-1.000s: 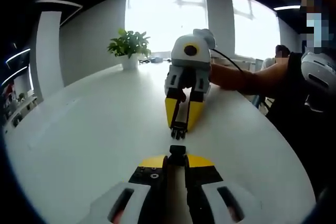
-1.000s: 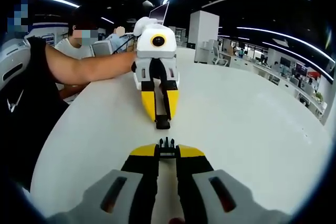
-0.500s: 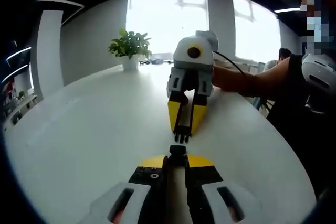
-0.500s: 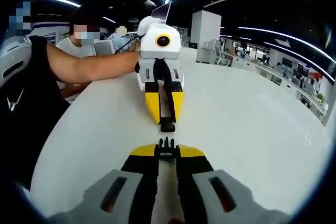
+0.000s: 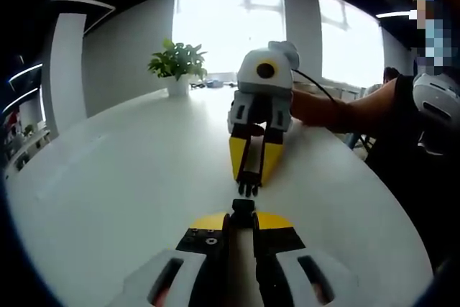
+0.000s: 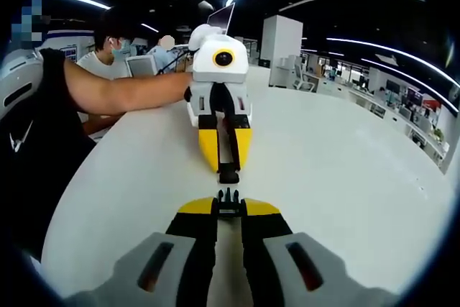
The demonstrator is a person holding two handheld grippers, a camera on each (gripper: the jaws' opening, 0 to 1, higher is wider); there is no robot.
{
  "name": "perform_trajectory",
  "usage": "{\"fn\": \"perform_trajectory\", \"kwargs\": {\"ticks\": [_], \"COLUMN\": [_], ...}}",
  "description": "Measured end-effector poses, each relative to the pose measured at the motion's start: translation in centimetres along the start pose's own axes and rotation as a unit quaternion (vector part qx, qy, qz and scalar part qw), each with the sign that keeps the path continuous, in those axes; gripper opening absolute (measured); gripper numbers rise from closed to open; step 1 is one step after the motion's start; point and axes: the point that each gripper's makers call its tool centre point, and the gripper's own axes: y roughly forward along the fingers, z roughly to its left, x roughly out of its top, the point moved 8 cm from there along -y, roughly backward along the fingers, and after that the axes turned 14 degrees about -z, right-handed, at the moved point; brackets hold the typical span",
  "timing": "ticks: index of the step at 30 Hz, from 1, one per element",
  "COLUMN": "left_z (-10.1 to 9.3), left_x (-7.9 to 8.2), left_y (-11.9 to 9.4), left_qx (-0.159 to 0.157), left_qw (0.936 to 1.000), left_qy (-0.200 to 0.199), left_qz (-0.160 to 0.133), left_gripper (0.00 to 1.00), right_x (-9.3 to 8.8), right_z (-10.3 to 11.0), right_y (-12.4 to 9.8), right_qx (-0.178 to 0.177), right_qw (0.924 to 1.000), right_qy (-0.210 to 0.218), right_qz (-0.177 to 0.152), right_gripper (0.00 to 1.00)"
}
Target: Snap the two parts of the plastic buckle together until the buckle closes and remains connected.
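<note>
Yellow-tipped left gripper [image 5: 243,222] is clamping its jaws on the socket half [image 5: 243,207] of the black buckle, which is sticking out just past the fingertips. Yellow-tipped right gripper [image 6: 228,208] is likewise clenching the pronged half [image 6: 228,195], with the prongs poking forward beyond its tips.

Directly ahead of each tool, the other one is facing it nose to nose: in the left gripper view the prongs are hanging just in front of the socket, close but apart. Both halves are being held low over the white table [image 5: 108,177], near its middle.

Long axes: both parts are lying along their tool's own length, mouth toward prongs, roughly in one line.

Risks, as judged: a slight sideways offset or roll between the two hands is likely to make the prongs strike the socket's rim and jam or skid past; pushing too gently is likely to leave the latch unclicked; a half could also slip back within the jaws under the push.

Further out, a potted plant [image 5: 177,64] is standing at the table's far edge.
</note>
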Motion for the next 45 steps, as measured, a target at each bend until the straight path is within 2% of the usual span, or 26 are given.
{"fn": "perform_trajectory", "kwargs": {"ticks": [22, 45], "left_z": [0.4, -0.8], "left_x": [0.2, 0.1], "left_y": [0.1, 0.6], "left_qx": [-0.005, -0.006], "left_qw": [1.0, 1.0], "left_qy": [0.003, 0.004], "left_qz": [0.001, 0.001], "left_gripper": [0.11, 0.11], "right_x": [0.1, 0.1], "right_z": [0.3, 0.1], "right_y": [0.2, 0.6], "right_qx": [0.003, 0.002], "right_qw": [1.0, 0.9999], "right_qy": [-0.001, 0.007], "right_qz": [-0.004, -0.012], "right_gripper": [0.11, 0.11]}}
